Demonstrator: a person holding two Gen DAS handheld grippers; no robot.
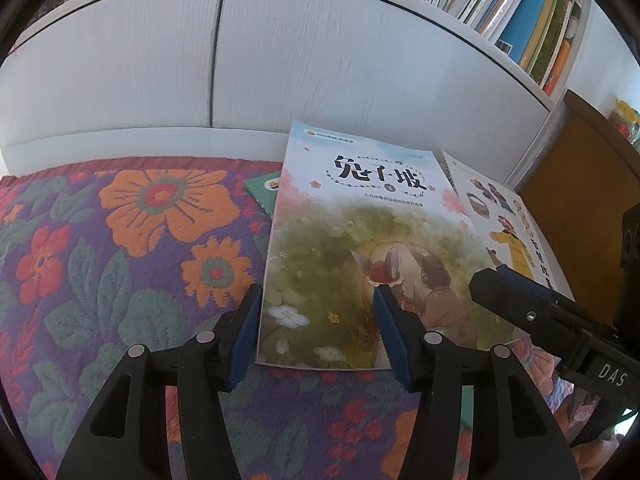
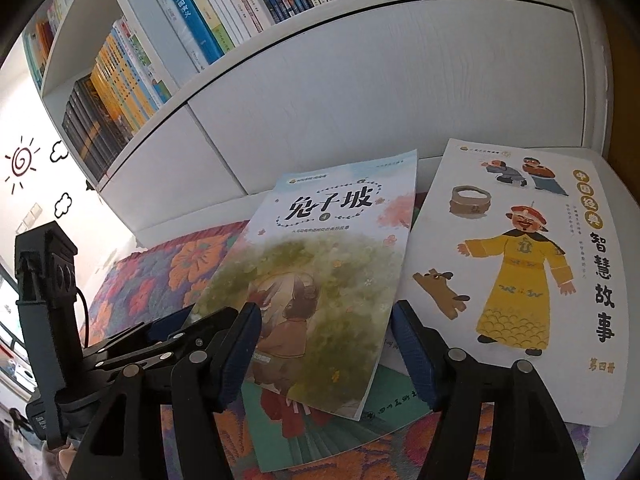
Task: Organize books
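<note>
My left gripper points down at the near end of the rabbit book, one blue finger just off the book's left edge, the other over its cover; the jaws stand apart and press on nothing. My right gripper also tilts down with its jaws apart, straddling that book's near right corner without pinching it. The rabbit book is thin, glossy and rectangular, lying tilted on top of other books on the flowered blanket. Left of the rabbit book the woolly blanket lies bare, leaving room there. To its right, partly under its edge, lies a white storybook with a yellow-robed figure. A green book pokes out beneath the rabbit book's near end. Beyond the rabbit book rise smooth white cabinet doors, and above them a shelf packed with upright books.
</note>
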